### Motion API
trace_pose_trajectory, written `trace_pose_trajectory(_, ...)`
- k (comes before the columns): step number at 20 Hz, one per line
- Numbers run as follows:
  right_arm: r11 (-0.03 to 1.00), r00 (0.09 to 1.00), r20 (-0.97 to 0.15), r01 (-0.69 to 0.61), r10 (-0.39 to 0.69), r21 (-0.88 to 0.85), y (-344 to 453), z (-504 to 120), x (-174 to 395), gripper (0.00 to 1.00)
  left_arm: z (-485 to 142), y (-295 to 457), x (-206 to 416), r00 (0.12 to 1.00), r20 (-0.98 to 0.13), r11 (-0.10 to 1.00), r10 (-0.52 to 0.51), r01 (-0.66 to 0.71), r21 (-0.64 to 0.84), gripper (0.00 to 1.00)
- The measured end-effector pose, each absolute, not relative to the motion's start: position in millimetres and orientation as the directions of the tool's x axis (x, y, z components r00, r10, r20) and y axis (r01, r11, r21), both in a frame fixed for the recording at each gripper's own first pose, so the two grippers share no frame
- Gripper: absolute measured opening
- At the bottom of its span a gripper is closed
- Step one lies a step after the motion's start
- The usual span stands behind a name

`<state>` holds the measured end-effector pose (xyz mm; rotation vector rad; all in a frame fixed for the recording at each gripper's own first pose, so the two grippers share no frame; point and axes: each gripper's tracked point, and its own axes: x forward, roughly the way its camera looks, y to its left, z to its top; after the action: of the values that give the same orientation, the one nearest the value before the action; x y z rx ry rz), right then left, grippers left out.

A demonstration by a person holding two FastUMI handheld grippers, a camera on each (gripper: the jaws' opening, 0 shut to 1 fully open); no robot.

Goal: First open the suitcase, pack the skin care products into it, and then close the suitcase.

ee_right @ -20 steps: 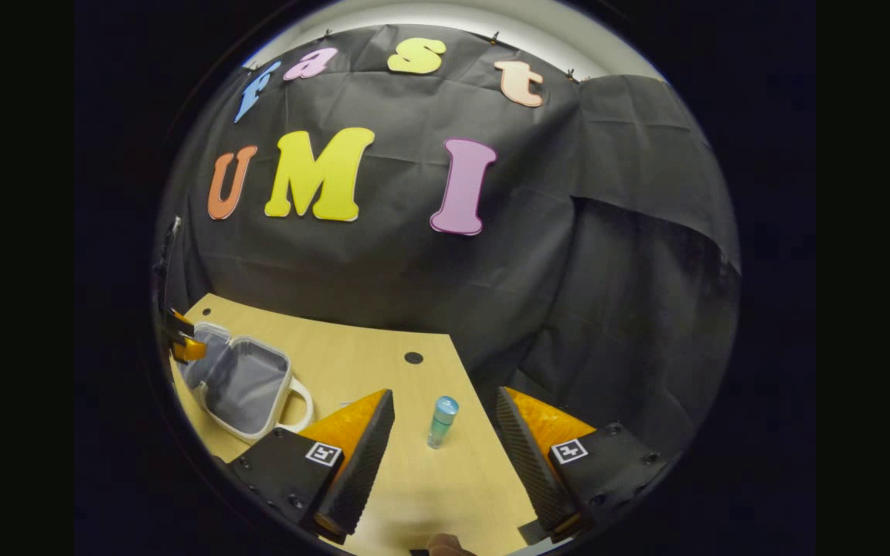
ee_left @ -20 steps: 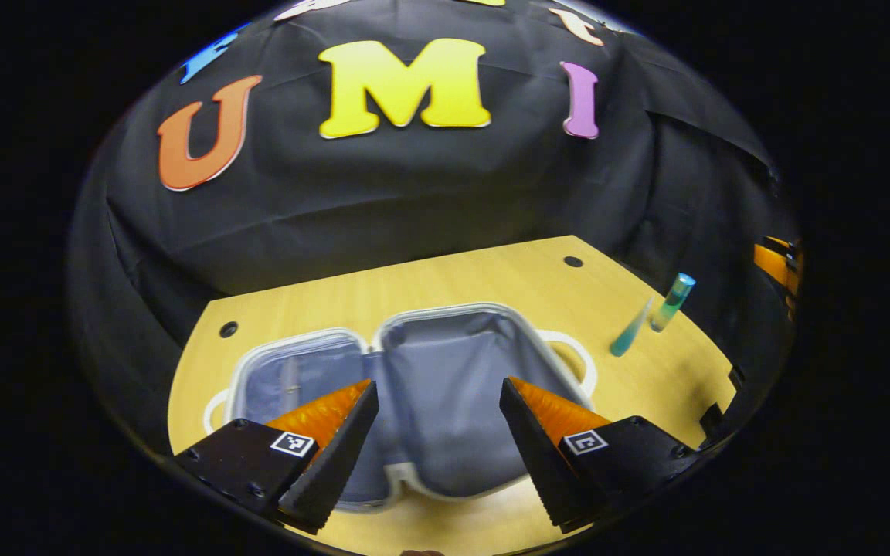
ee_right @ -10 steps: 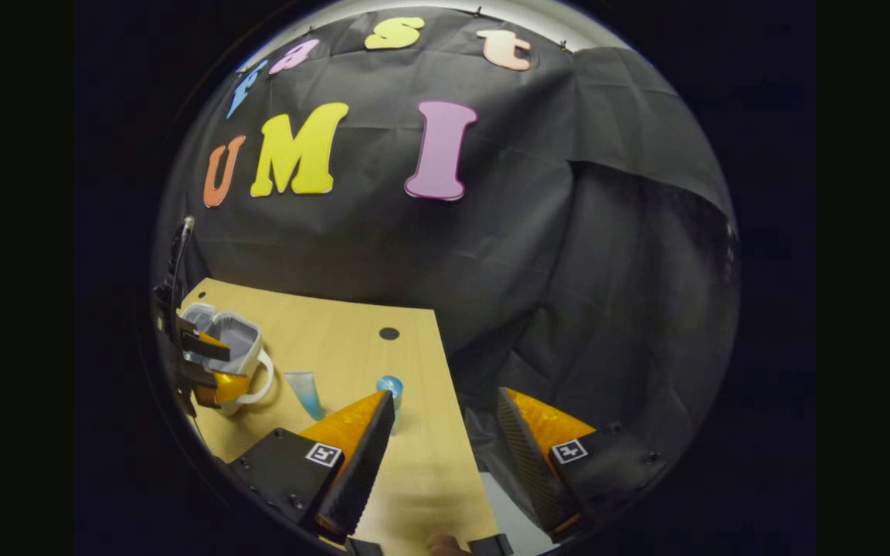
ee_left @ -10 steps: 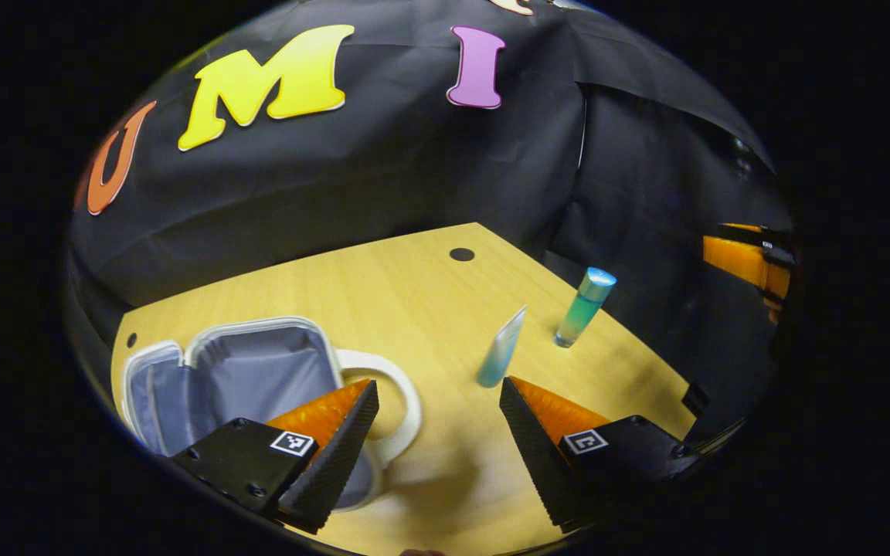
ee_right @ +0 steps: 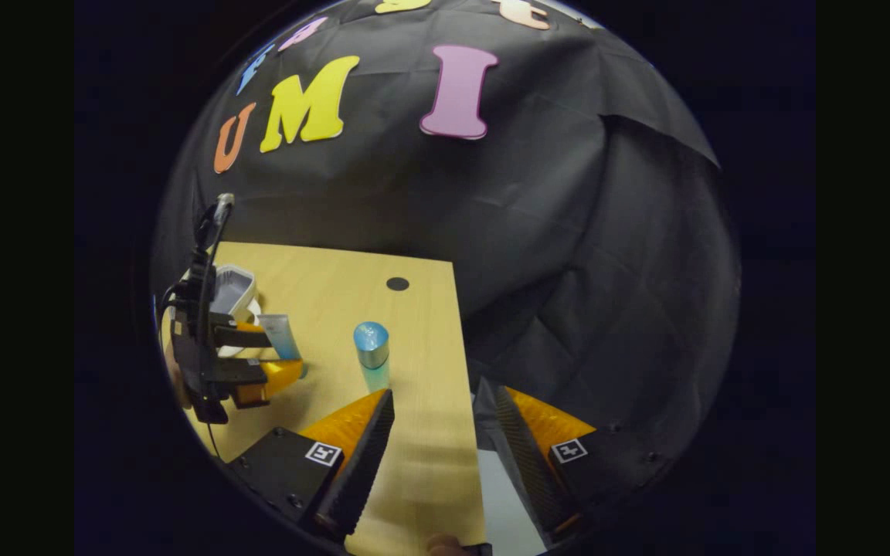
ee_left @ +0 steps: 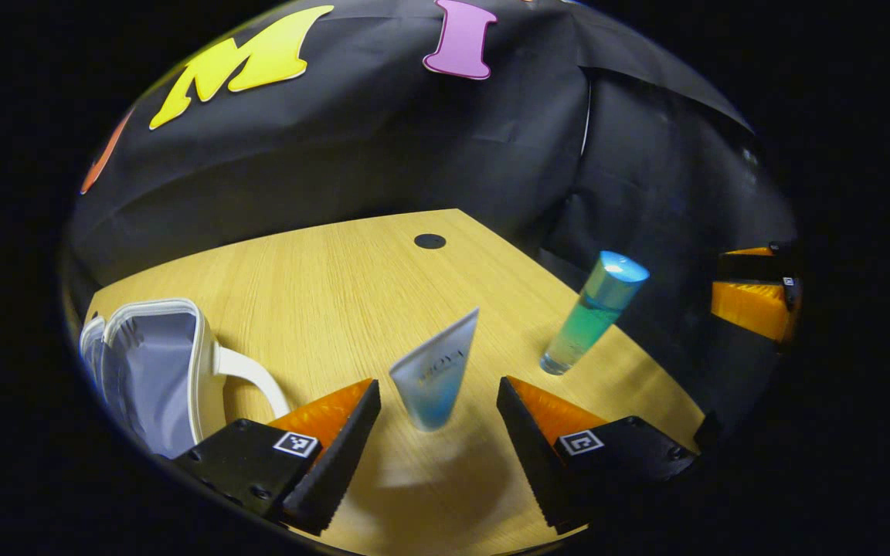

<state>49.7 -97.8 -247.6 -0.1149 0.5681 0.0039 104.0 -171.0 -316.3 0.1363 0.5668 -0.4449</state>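
Observation:
A pale blue tube (ee_left: 433,374) stands on its cap on the wooden table (ee_left: 321,270). My left gripper (ee_left: 437,384) is open, with one finger on each side of the tube and neither touching it. A teal bottle (ee_left: 590,313) with a blue cap stands upright to the tube's right. The white suitcase (ee_left: 155,371) lies open at the far left, showing its grey lining. In the right gripper view, my right gripper (ee_right: 445,394) is open and holds nothing. It hangs over the table's right edge, with the bottle (ee_right: 371,354) just ahead to the left and the left gripper (ee_right: 271,357) around the tube (ee_right: 279,336).
A round hole (ee_left: 429,241) marks the table's far corner. The booth's black cloth wall runs close behind and to the right of the table (ee_right: 321,278). The right gripper (ee_left: 754,297) shows beyond the bottle, off the table's edge. Bare wood lies between suitcase (ee_right: 232,287) and tube.
My left gripper has swung right from above the open suitcase to the tube, which now stands between its fingers. My right gripper has drifted right of the bottle, over the table's edge.

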Motion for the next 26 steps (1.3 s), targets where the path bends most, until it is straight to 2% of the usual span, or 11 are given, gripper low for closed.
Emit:
trace_pose_trajectory(3,0.997,0.838,-0.545,-0.053,0.011,-0.061,-86,-259,72,0.8,-325,-181,123,0.765,-0.533,0.89,-0.362,0.453,0.046,0.81)
trace_pose_trajectory(5,0.997,0.84,-0.541,-0.062,0.027,-0.046,-78,-262,84,0.8,-330,-191,127,0.767,-0.52,0.889,-0.377,0.457,0.03,0.48)
trace_pose_trajectory(6,0.997,0.845,-0.534,-0.07,0.036,-0.044,-74,-261,89,0.8,-329,-194,128,0.766,-0.511,0.884,-0.391,0.466,0.022,0.41)
trace_pose_trajectory(9,0.993,0.849,-0.524,-0.108,0.074,-0.036,-55,-262,102,0.8,-332,-200,128,0.76,-0.498,0.881,-0.419,0.474,-0.018,0.41)
trace_pose_trajectory(13,0.991,0.855,-0.509,-0.131,0.096,-0.033,-38,-264,115,0.8,-331,-197,117,0.745,-0.503,0.885,-0.438,0.454,-0.099,0.3)
trace_pose_trajectory(14,0.992,0.853,-0.514,-0.122,0.089,-0.031,-37,-269,118,0.8,-328,-197,111,0.738,-0.508,0.883,-0.445,0.455,-0.113,0.34)
trace_pose_trajectory(15,0.993,0.848,-0.521,-0.12,0.093,-0.018,-33,-273,122,0.8,-322,-191,109,0.747,-0.506,0.89,-0.431,0.446,-0.098,0.28)
trace_pose_trajectory(21,0.996,0.835,-0.547,-0.088,0.063,-0.019,-24,-297,140,0.79,-250,-156,68,0.78,-0.474,0.889,-0.408,0.458,-0.01,0.27)
trace_pose_trajectory(24,0.999,0.824,-0.567,-0.026,-0.003,-0.044,-27,-311,143,0.65,-213,-123,50,0.796,-0.467,0.891,-0.386,0.453,0.036,0.31)
trace_pose_trajectory(25,0.999,0.825,-0.565,-0.009,-0.015,-0.04,-27,-315,146,0.53,-204,-110,46,0.803,-0.463,0.895,-0.375,0.444,0.045,0.27)
trace_pose_trajectory(26,0.999,0.82,-0.572,0.008,-0.033,-0.045,-28,-317,141,0.41,-193,-97,40,0.813,-0.458,0.901,-0.36,0.43,0.054,0.31)
